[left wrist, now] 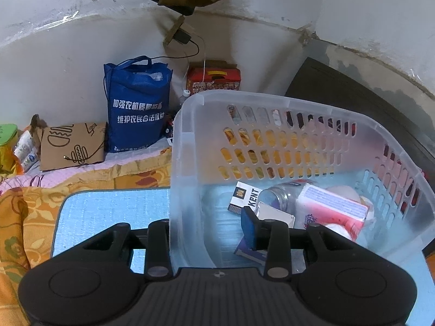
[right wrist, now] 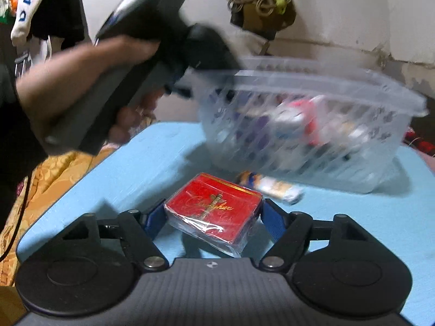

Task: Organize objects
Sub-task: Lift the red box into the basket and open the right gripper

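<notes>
Here, the left hand-held gripper (left wrist: 209,224) pinches the near wall of the clear plastic basket (left wrist: 299,103), one finger inside, one outside. The basket sits at the desk's (right wrist: 367,217) far edge. The right hand-held gripper (right wrist: 213,217) squeezes a red cigarette pack (right wrist: 214,212) above the desk's near edge.

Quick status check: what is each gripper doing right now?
Left gripper: fingers straddle the clear basket wall; grip cannot be told.
Right gripper: shut on the red cigarette pack.
</notes>
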A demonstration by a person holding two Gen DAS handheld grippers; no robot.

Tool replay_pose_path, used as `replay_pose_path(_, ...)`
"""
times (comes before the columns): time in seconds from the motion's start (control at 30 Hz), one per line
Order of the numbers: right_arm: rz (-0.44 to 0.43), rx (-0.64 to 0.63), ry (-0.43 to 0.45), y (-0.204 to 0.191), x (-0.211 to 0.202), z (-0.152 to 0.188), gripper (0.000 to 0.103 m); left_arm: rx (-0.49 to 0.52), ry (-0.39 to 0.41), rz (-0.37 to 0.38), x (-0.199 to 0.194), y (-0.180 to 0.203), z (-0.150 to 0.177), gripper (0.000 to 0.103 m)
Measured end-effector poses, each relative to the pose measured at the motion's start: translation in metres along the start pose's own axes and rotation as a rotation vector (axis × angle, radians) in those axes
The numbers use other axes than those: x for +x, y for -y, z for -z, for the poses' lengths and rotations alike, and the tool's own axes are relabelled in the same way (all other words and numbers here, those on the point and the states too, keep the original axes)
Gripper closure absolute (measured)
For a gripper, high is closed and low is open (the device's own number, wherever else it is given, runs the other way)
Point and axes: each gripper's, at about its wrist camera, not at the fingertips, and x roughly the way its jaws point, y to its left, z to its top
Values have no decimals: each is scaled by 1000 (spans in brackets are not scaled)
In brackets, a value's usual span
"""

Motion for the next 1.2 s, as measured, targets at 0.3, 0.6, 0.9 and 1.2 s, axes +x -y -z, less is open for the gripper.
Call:
replay_pose_path(0.3, -74, 35, 106, 46, -84, -38, 26, 1, 11, 8, 0, -1, 1, 61)
replay_pose_path(0.6, 30, 74, 219, 99, -74, -125, 26, 2, 9, 7, -1, -1, 1, 61)
replay_pose_path(0.9, 88, 92, 35, 128, 21, -160, 26, 4, 6, 0, 0, 0, 0, 61)
replay_pose_path(1.2, 176, 94, 56, 138, 30, -155, 0, 7, 9, 6, 0, -1, 0, 61)
